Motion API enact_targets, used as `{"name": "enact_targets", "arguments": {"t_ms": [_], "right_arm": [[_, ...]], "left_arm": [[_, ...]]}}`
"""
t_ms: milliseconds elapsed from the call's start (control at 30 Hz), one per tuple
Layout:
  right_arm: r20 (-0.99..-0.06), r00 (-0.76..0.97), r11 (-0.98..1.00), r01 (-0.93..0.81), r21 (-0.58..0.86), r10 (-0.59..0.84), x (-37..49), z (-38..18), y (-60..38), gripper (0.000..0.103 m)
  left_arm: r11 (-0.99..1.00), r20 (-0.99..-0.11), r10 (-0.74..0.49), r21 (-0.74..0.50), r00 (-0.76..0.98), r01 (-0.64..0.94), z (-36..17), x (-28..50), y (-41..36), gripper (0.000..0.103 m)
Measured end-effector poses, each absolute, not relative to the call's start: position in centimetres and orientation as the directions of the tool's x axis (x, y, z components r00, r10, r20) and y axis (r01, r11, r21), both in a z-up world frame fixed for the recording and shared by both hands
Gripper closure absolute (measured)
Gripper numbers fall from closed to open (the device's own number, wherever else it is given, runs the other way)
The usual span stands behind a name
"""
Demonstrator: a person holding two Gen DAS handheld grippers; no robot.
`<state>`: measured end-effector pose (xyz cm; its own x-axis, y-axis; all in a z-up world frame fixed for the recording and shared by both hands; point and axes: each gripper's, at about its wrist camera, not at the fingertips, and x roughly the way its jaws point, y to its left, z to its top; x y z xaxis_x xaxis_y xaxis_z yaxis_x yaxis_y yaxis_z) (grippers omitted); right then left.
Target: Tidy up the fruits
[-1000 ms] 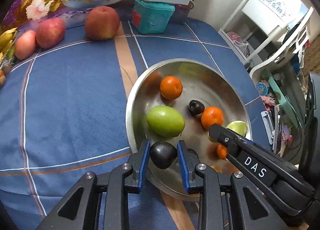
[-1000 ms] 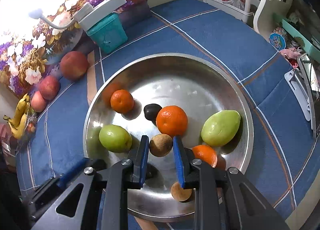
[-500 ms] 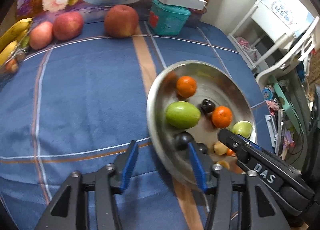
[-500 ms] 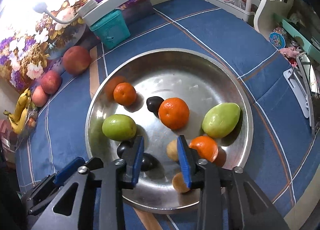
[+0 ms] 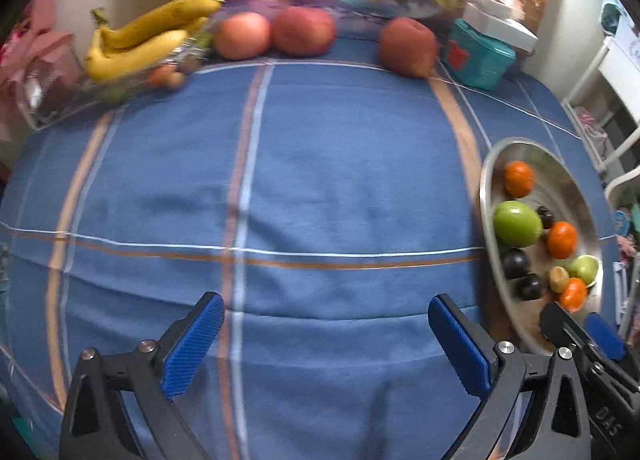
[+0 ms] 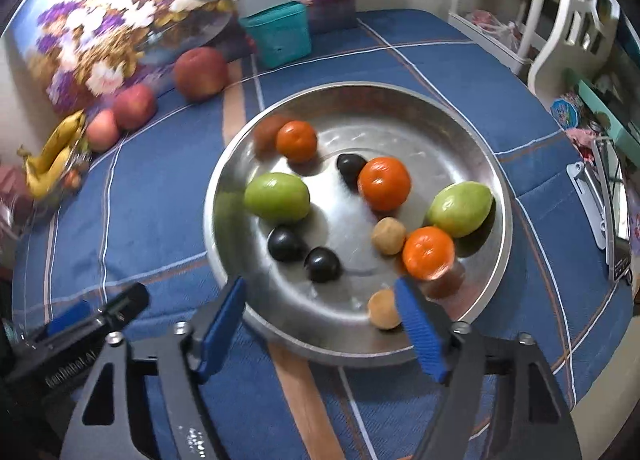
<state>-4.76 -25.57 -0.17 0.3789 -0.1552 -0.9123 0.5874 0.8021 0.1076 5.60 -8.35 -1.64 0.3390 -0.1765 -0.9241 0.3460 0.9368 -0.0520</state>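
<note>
Fruit sits loose in the steel bowl [image 6: 496,180] just ahead of the right gripper [image 6: 320,324]: three oranges, two green fruits, three dark plums [image 6: 322,264], two small brown ones. Right jaws spread wide, empty, straddling the near rim. Left gripper [image 5: 326,344] also wide and empty, over bare blue cloth [image 5: 320,180], bowl off to its right. Risks: round fruit rolls when nudged; a finger catching the rim could tip the bowl; brown fruit [image 6: 382,314] by the right finger is easily knocked.
</note>
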Motion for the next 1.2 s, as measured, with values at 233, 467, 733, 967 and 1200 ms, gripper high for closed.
{"name": "enact_targets", "arguments": {"t_ms": [233, 467, 733, 967, 1200], "right_arm": [[-0.888, 0.421, 0.849, 0.524, 0.07, -0.187, -4.7, 0.0, -23.6, 0.009], [-0.882, 0.426, 0.863, 0.503, 0.045, -0.202, -4.8, 0.0, -22.7, 0.009], [-0.898, 0.394, 0.878, 0.478, 0.017, -0.197, -6.3, -0.1, -21.3, 0.009], [-0.893, 0.399, 0.888, 0.46, -0.002, -0.208, -7.7, 0.7, -20.1, 0.009], [-0.868, 0.447, 0.889, 0.458, 0.015, -0.216, -8.5, 2.2, -19.1, 0.009]], "left_arm": [[0.947, -0.905, -0.17, -0.041, 0.389, 0.318, -1.7, 4.6, -6.6, 0.0], [0.972, -0.881, -0.054, 0.061, 0.471, 0.225, -0.2, 3.4, -5.1, 0.0], [0.958, -0.919, 0.06, 0.162, 0.39, 0.235, -0.1, 1.6, -4.1, 0.0], [0.968, -0.929, 0.052, 0.137, 0.366, 0.21, 1.7, -0.1, -1.5, 0.0], [0.963, -0.911, 0.037, 0.142, 0.41, 0.23, 3.5, -1.6, -1.0, 0.0]]}}
